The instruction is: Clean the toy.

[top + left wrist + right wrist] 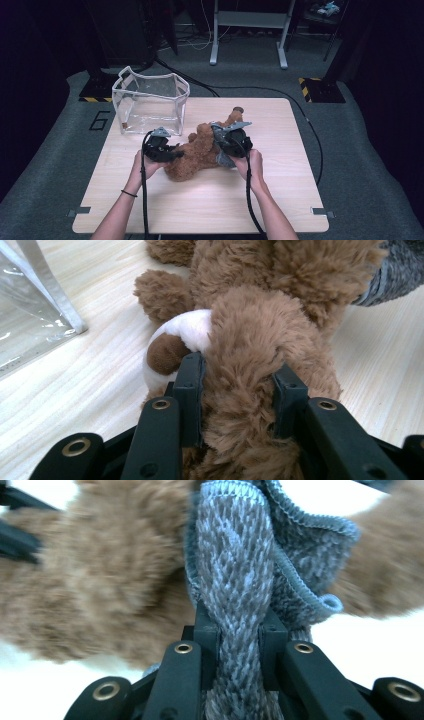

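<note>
Pale wood table [210,200], grey carpet [370,165]; left gripper [239,385] fingers clamp teddy bear [260,340]; right gripper [240,630] pinches grey knit [235,565].

A light wooden desk [280,197] stands on grey carpet [365,165]. On the desk's far left corner sits a clear plastic bag with white edging [150,102], upright and open at the top. Beyond the desk a black cable [270,91] runs across the carpet, and the white metal legs of a frame [250,30] rise behind.
</note>
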